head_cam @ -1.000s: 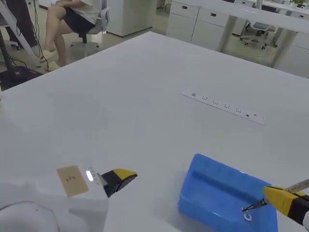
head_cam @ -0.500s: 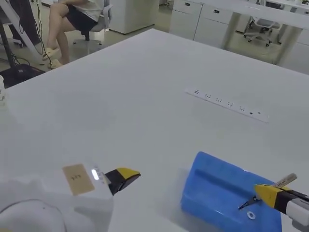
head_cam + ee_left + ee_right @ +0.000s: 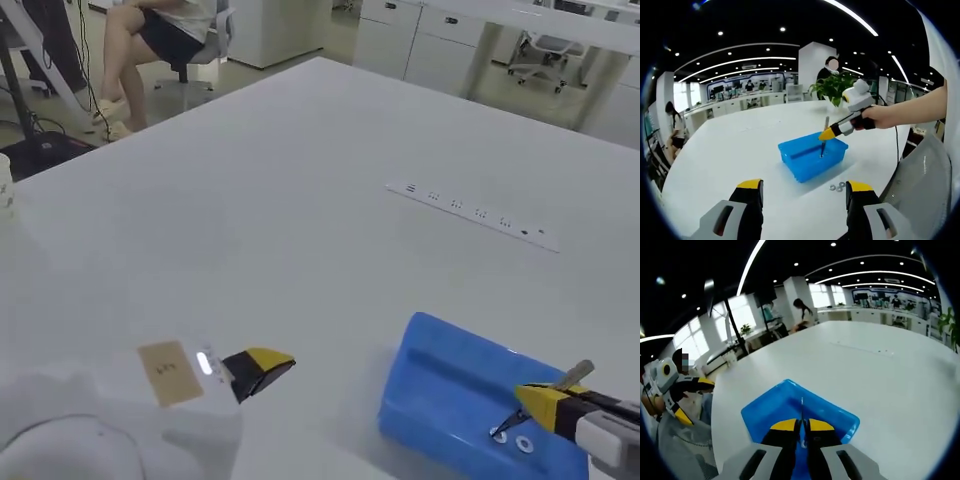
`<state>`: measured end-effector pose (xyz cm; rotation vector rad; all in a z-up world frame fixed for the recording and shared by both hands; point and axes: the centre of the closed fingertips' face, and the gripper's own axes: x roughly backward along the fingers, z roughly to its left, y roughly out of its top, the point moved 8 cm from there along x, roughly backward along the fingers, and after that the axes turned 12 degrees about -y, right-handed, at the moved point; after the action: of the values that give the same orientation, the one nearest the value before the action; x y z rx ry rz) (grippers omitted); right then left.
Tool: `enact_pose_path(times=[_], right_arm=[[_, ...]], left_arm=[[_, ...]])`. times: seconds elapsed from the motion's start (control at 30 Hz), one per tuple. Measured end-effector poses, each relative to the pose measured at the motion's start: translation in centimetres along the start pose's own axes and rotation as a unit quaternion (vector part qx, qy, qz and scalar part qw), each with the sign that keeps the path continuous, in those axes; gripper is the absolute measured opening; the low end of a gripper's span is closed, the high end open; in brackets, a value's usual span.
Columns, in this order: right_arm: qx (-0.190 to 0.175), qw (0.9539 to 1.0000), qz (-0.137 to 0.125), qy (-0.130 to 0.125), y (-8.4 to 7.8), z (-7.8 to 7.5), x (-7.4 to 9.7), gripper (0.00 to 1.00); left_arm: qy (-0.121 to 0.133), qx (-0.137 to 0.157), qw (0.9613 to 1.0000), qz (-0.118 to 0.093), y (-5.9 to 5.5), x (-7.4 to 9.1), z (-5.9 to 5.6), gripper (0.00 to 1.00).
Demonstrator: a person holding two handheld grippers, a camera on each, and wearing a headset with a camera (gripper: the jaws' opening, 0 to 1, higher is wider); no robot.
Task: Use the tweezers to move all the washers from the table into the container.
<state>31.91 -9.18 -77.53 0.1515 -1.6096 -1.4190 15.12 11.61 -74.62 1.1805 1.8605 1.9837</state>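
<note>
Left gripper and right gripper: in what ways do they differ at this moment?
The left gripper is open and empty; the right gripper is shut on the tweezers. The left hangs over the table, the right over the blue container. Both have yellow-tipped jaws.

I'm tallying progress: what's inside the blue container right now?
Two washers show inside the blue container, one at the tweezers tip. The right gripper hides the corner beneath it.

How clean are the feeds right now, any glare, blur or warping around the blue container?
Head view: even light, no glare, blue container sharp, with a faint shadow beside it. Left gripper view: fisheye bends ceiling lights and table edge; washers on the table tiny. Right gripper view: tweezers thin and slightly soft.
</note>
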Motion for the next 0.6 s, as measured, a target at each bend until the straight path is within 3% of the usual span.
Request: enact_pose_path(times=[0.6], right_arm=[[-0.017, 0.9987, -0.047, 0.001, 1.5, 0.8, 2.7, 0.03]], left_arm=[[-0.004, -0.003, 1.0000, 0.000, 0.0, -0.1, -0.1, 0.66]])
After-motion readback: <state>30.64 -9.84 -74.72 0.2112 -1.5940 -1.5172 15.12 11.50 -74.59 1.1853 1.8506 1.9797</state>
